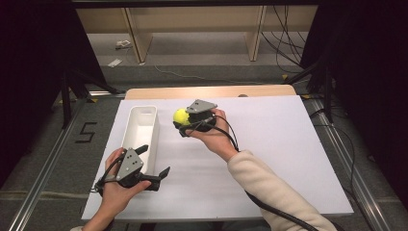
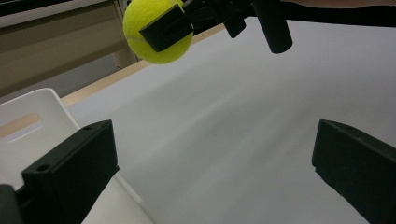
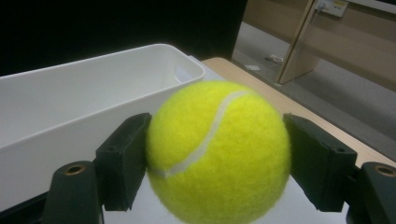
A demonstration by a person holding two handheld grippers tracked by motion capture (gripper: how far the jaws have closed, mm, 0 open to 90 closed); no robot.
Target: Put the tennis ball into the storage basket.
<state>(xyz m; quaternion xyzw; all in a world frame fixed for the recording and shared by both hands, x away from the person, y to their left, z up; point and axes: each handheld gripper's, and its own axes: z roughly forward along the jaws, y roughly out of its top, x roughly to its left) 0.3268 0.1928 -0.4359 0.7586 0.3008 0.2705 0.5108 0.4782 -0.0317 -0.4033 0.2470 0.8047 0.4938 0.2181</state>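
While bare white board (image 1: 269, 144) spreads wide around it, the right gripper (image 1: 184, 120) clamps the tennis ball (image 1: 181, 116) aloft just beside the white bin's (image 1: 155, 126) long rim; the left gripper (image 1: 155, 162) gapes empty.

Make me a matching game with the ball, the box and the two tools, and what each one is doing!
Things:
1. tennis ball
2. white bin
3. left tool
4. right tool

States:
A. open, holding nothing
B. yellow, held above the table
C. long, lying empty on the white board
D. shut on the ball

Pairs: 1-B, 2-C, 3-A, 4-D
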